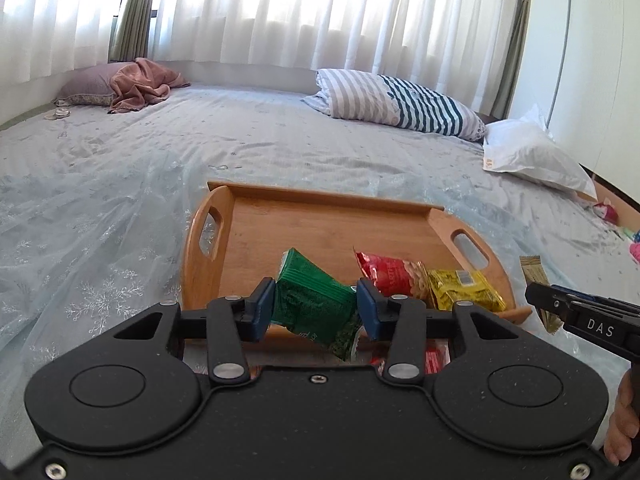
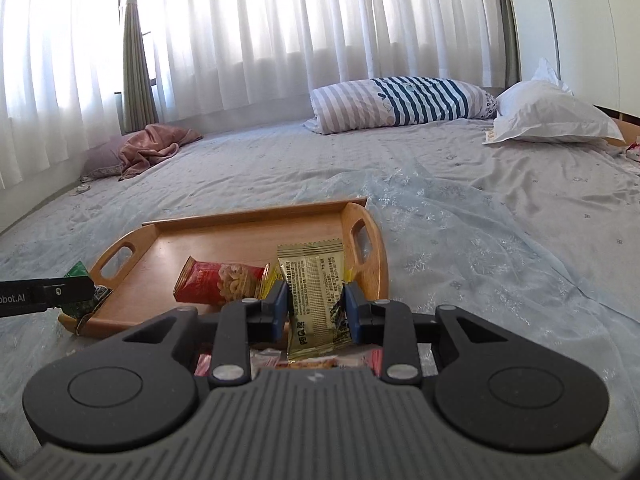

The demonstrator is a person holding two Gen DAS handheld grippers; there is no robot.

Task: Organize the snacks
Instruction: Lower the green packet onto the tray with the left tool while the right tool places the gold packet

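Left claw [image 1: 316,306] grips green packet [image 1: 310,298], right claw [image 2: 316,306] gold packet [image 2: 316,292], at tray's [image 1: 320,200] near edge.

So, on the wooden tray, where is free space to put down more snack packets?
The wooden tray is bare across its far half and its left side, between the two handles and the back rim. The near right corner is crowded: the red peanut packet and yellow packet lie there. The bed sheet around the tray is also open.
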